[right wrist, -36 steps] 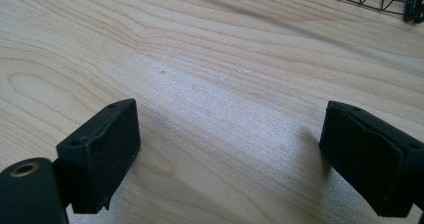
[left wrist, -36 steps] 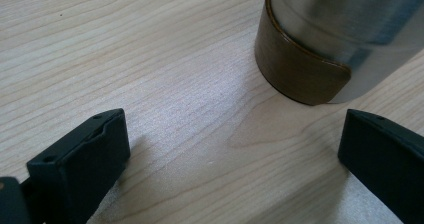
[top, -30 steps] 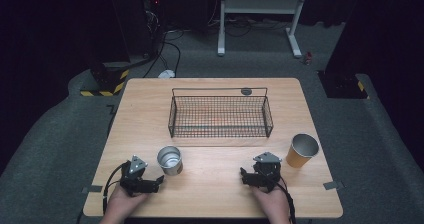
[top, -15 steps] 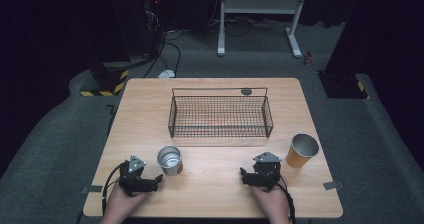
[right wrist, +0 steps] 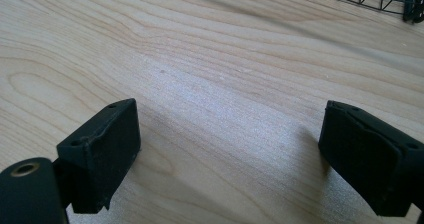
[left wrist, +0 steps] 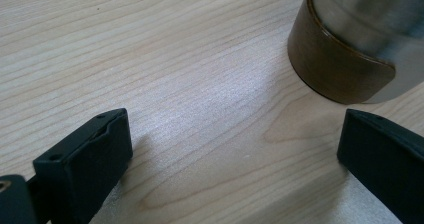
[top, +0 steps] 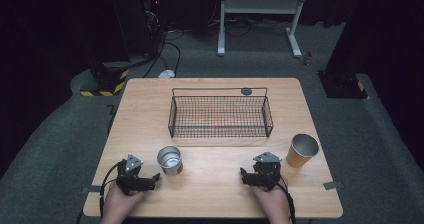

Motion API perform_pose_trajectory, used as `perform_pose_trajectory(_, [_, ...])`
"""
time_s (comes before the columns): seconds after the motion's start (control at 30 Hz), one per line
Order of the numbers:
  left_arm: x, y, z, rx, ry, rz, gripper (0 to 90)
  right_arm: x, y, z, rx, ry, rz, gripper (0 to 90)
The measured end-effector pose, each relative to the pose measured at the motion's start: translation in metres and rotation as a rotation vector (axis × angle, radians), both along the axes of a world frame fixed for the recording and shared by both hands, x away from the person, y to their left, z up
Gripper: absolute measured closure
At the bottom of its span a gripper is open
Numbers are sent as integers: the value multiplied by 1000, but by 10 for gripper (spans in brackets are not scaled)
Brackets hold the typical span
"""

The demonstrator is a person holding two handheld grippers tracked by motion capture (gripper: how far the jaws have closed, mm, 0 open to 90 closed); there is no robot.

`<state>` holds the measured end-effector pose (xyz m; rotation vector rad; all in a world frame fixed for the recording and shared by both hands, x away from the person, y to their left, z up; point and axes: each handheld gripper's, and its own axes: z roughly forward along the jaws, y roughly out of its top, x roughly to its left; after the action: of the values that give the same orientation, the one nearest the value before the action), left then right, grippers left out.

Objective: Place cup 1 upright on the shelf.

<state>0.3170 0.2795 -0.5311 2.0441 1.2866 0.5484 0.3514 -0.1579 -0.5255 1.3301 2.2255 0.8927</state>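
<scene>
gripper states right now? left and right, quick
Left gripper: open, holding nothing, steel cup just ahead of its jaws.
Right gripper: open, holding nothing, bare table between its jaws.

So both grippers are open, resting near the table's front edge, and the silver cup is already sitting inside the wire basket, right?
Not quite. The silver cup stands on the table in front of the wire basket, beside the left gripper, as the high view shows. Both grippers, including the right gripper, are open near the front edge.

I'm looking at a pale wood worktop (top: 150, 114) with wavy brown grain lines. The cup (top: 170, 160) by my left gripper (top: 151, 179) is shiny silver with a dark brown band at its base. The other cup (top: 302, 151) is orange-tan, silver inside. The wire basket (top: 220, 115) is black mesh. Both grippers' fingers (right wrist: 100, 151) are matte black.
</scene>
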Motion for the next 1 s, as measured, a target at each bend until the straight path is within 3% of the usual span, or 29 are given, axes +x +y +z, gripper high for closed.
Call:
perform_pose_trajectory(0.43, [1,1,0,-2,6,-3,4,-1,1,2,-17,-16,19,133])
perform_pose_trajectory(1.0, [2,1,0,-2,4,2,5,-2,0,15,34,-88,59,134])
